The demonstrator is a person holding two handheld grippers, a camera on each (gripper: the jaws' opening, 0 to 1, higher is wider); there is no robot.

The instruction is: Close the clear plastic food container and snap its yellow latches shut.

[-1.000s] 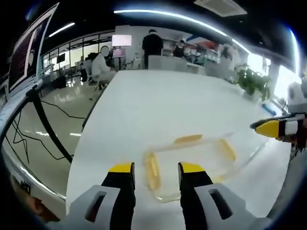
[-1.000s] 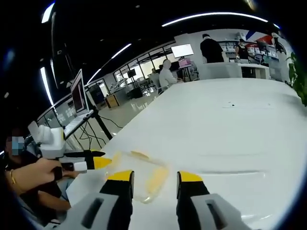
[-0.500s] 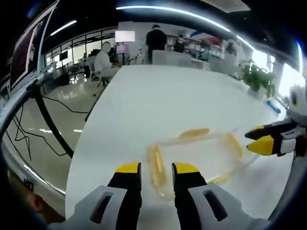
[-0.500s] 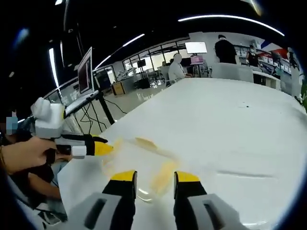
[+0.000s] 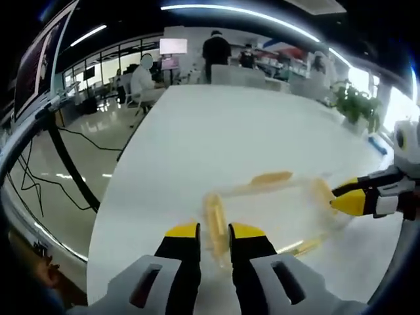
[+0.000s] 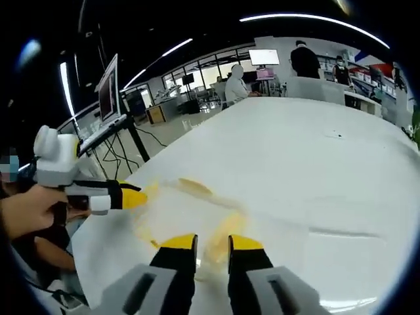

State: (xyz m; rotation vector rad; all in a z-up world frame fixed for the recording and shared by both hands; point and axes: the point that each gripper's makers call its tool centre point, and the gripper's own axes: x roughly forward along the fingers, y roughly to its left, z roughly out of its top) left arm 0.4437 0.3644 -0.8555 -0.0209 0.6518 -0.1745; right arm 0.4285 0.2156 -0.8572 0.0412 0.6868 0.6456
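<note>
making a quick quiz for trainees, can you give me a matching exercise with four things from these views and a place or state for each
Things:
1. left gripper
2. right gripper
3. clear container
4. potted plant

Places or states:
A. lying on the white table, yellow latches on its sides
B. jaws nearly shut around the near yellow latch in the left gripper view
C. standing at the table's far right edge in the left gripper view
D. jaws narrowed around the yellow latch in the right gripper view

Pairs: 1-B, 2-D, 3-A, 4-C
</note>
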